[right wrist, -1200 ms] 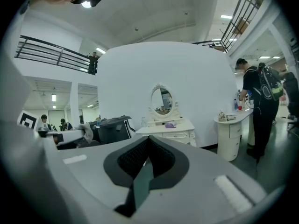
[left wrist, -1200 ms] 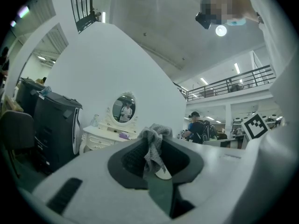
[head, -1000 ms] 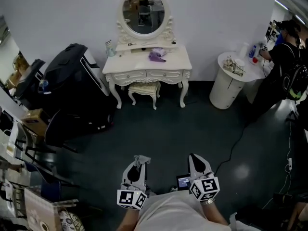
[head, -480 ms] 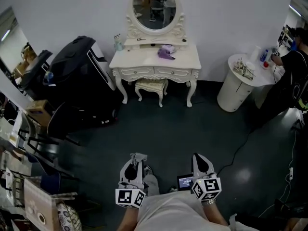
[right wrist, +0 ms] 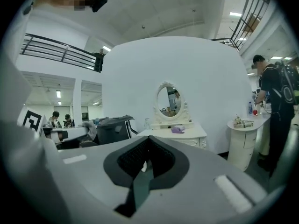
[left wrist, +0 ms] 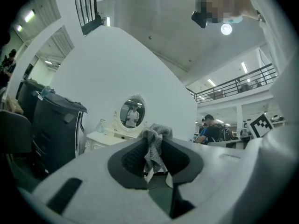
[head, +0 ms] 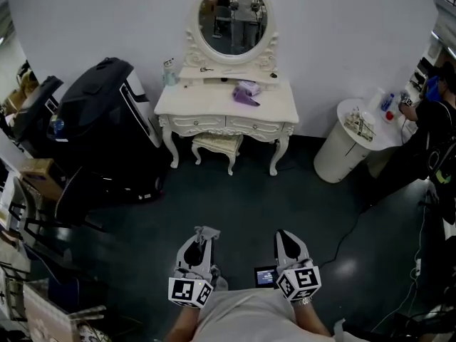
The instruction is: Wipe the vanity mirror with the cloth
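Note:
An oval vanity mirror (head: 234, 20) in a carved white frame stands on a white dressing table (head: 214, 109) against the far wall; it also shows small in the left gripper view as the mirror (left wrist: 132, 113) and in the right gripper view as the mirror (right wrist: 170, 101). My left gripper (head: 202, 239) is shut on a grey cloth (left wrist: 153, 146), whose tuft sticks out of the jaw tips (head: 208, 233). My right gripper (head: 287, 242) is shut with nothing in it. Both are held low, close to my body, a few steps from the table.
A purple item (head: 246, 91) and a small bottle (head: 169, 72) lie on the table, a stool (head: 214, 144) beneath it. Black cases (head: 100, 120) stand at left. A round white stand (head: 345, 144) and a person (head: 434, 112) are at right. A cable (head: 349, 216) runs across the dark floor.
The dressing table and mirror have drawn nearer and shifted slightly in the head view as I walk toward them. Both grippers stay in the same low hold.

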Tool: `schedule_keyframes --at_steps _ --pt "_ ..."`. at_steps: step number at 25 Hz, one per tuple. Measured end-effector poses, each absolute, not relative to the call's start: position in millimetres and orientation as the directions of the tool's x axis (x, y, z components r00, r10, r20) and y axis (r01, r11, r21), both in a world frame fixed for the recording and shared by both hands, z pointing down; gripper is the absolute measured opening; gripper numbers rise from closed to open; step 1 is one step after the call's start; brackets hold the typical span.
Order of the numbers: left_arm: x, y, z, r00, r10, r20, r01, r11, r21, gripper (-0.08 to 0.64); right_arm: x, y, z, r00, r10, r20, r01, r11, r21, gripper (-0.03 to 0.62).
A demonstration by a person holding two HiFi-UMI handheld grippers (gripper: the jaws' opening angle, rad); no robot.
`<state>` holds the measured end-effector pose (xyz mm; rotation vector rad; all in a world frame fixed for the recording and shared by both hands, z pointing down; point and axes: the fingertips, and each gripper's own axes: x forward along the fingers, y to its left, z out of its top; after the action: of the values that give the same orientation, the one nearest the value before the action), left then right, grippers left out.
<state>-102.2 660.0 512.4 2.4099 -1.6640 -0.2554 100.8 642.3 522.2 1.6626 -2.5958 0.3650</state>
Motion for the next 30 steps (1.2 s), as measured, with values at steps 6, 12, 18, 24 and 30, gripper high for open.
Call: schedule_keyframes --at_steps 6,12,18,24,30 --pt "-144.5 599.1 506.6 0.407 -0.912 -0.043 -0.880 -0.404 0.249 0.077 57.8 590.1 523.1 -0.363 -0.918 0.161 -0.926 0.335 -0.176 0.008" --pt "-176.5 565.3 507.8 0.396 -0.918 -0.039 -0.883 -0.392 0.259 0.077 31.4 563.3 530.9 -0.354 -0.915 0.194 -0.931 0.325 -0.165 0.008" --pt "-176.1 536.4 518.8 0.406 -0.914 -0.011 -0.872 -0.391 0.294 0.077 30.1 526.6 527.8 -0.334 -0.924 0.188 -0.937 0.304 -0.171 0.008" --pt "-166.5 482.8 520.4 0.409 -0.913 0.000 -0.877 -0.393 0.275 0.077 40.8 474.2 541.6 -0.330 -0.922 0.205 -0.935 0.289 -0.204 0.008" --pt "-142.5 412.7 516.5 0.402 -0.916 0.001 -0.878 -0.385 0.282 0.077 62.0 395.8 538.5 -0.343 -0.922 0.180 -0.928 0.303 -0.218 0.008"
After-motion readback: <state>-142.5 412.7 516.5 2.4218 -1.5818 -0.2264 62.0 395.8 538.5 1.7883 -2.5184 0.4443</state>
